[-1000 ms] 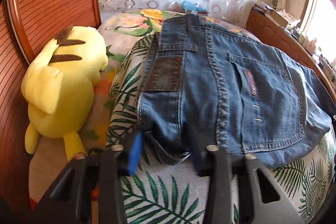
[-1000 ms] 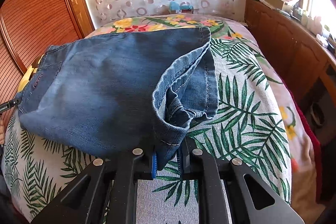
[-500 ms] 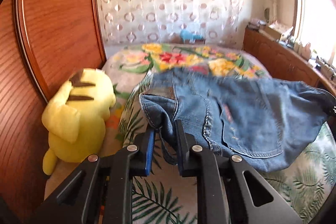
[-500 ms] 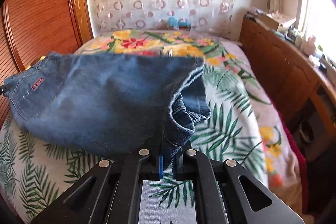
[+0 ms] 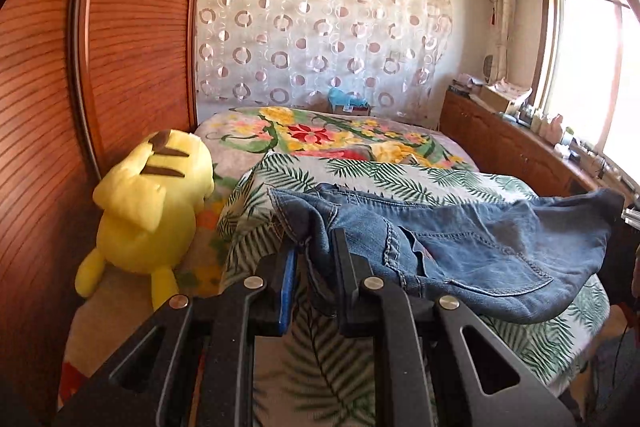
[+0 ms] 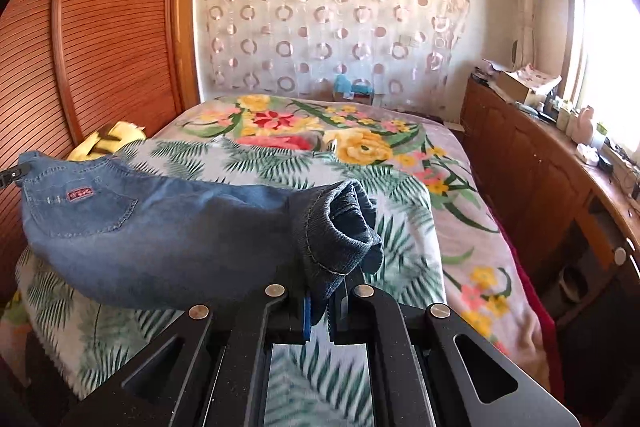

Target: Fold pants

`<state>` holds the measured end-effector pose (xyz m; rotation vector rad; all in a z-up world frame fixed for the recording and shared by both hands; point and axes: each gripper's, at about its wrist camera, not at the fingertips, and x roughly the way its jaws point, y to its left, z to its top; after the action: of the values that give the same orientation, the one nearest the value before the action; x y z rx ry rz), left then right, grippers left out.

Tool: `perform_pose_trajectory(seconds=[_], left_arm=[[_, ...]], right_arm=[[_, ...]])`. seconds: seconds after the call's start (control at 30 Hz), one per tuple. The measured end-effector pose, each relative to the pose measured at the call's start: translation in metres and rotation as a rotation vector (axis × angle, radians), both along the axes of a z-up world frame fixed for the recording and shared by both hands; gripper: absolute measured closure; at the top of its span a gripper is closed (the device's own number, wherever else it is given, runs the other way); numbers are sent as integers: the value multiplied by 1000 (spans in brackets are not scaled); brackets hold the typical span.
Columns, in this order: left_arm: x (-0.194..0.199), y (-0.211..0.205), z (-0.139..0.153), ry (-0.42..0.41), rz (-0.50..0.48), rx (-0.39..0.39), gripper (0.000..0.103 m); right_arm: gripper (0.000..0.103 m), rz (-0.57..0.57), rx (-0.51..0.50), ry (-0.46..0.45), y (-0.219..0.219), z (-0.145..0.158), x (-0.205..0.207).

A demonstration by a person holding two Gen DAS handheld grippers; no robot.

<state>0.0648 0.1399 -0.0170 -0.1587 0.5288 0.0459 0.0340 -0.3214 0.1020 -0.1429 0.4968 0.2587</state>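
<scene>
Pants point(image 5: 480, 247), folded blue jeans, are strung up off the bed point(image 5: 360, 171) between both claws, sagging in the middle over the palm-leaf blanket point(image 6: 240, 163). Left claw point(image 5: 314, 251) is pinched on the waistband corner, with a yellow plush point(image 5: 152, 203) further left by the wooden wardrobe. Right claw point(image 6: 320, 303) is clamped on the bunched hem end, looks like both cuffs, though that's hard to tell.

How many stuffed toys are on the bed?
2: a yellow plush toy on the bed's left side by the wooden panel, and a small blue toy at the far end; others may be hidden.
</scene>
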Motion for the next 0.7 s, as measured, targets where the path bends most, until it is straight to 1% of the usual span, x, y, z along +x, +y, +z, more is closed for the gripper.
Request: perform_pose_trajectory(seconds=[0.07,0.13,0.27,0.33,0.4,0.43,0.47,0.6,0.7], left_arm=[[-14,2,-1,-18,10,-30,86],[-21,-1,-4,-13,11,-42,86],[-29,-11,-18,26,6,-5,85],[-31,-11,-26,45,12,-3,85],[-37,-12,-31,51,20,-17,85],[-37,-12,-33,58,20,-18,84],[-38,-14,-35,65,20,-13,84],[-39,-14,-46,100,26,2,83],[-43,-12,-51,124,26,-3,81]], right_arm=[[98,8,14,9,-9,-4,-13],[98,9,34,21,-15,-12,-27],[98,9,77,55,-29,-23,-40],[98,7,84,64,-33,-24,-41],[98,1,83,79,-34,-32,-42],[98,0,83,88,-30,-30,-40],[98,-3,81,97,-30,-35,-39],[98,-24,87,133,-27,-35,-33],[97,-31,125,152,-29,-33,-24]])
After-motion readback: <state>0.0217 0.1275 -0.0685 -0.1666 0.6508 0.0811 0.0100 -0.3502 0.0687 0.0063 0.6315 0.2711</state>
